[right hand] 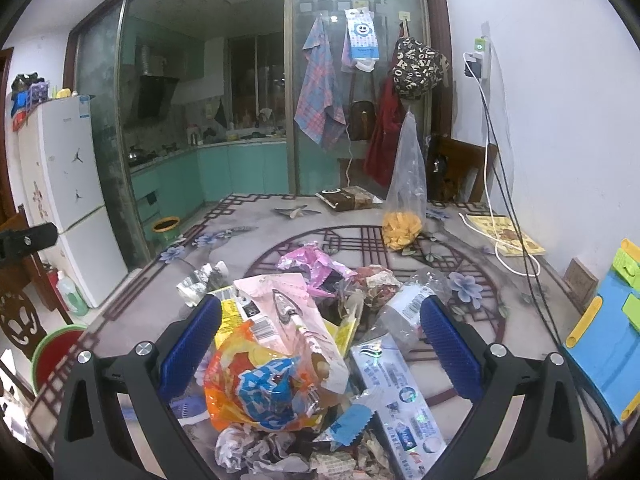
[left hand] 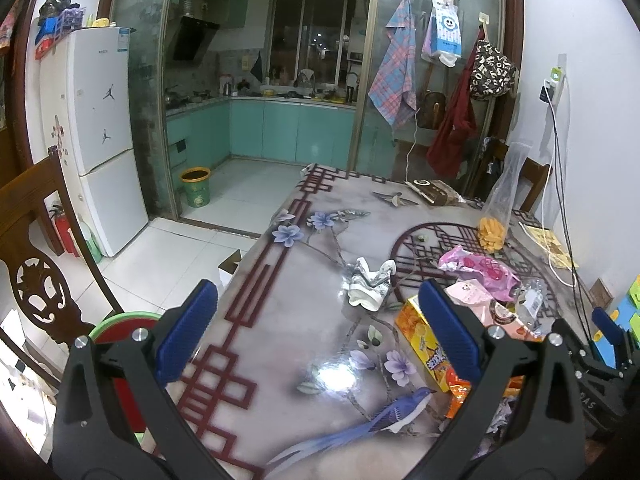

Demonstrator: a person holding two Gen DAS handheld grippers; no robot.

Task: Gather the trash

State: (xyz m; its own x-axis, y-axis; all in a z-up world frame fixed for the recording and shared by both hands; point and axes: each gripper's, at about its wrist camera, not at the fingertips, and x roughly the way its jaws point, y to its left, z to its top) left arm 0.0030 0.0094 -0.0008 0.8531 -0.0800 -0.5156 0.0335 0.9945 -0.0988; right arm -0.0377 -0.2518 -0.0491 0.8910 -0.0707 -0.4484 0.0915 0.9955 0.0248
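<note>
The right gripper (right hand: 320,344) has its fingers spread wide and holds nothing. The trash pile (right hand: 304,344) sits on the table (right hand: 240,236), right between and under those fingers. An orange snack bag (right hand: 260,392) lies between them, close to the left finger, with a pink wrapper (right hand: 288,300) leaning on it. A toothpaste box (right hand: 400,396) lies nearer the right finger, and a clear bottle (right hand: 404,304) rests just past its tip.

The left gripper (left hand: 320,340) is spread wide too and is empty. Only bare table shows between its fingers. A yellow box (left hand: 420,328) pokes out beside its right finger, and a crumpled silver wrapper (left hand: 370,280) lies ahead.

The bags look thin and slippery, so a pinch might slide off. Closing on the heap could push the bottle away and make it roll. Small paper bits could fall to the floor.
</note>
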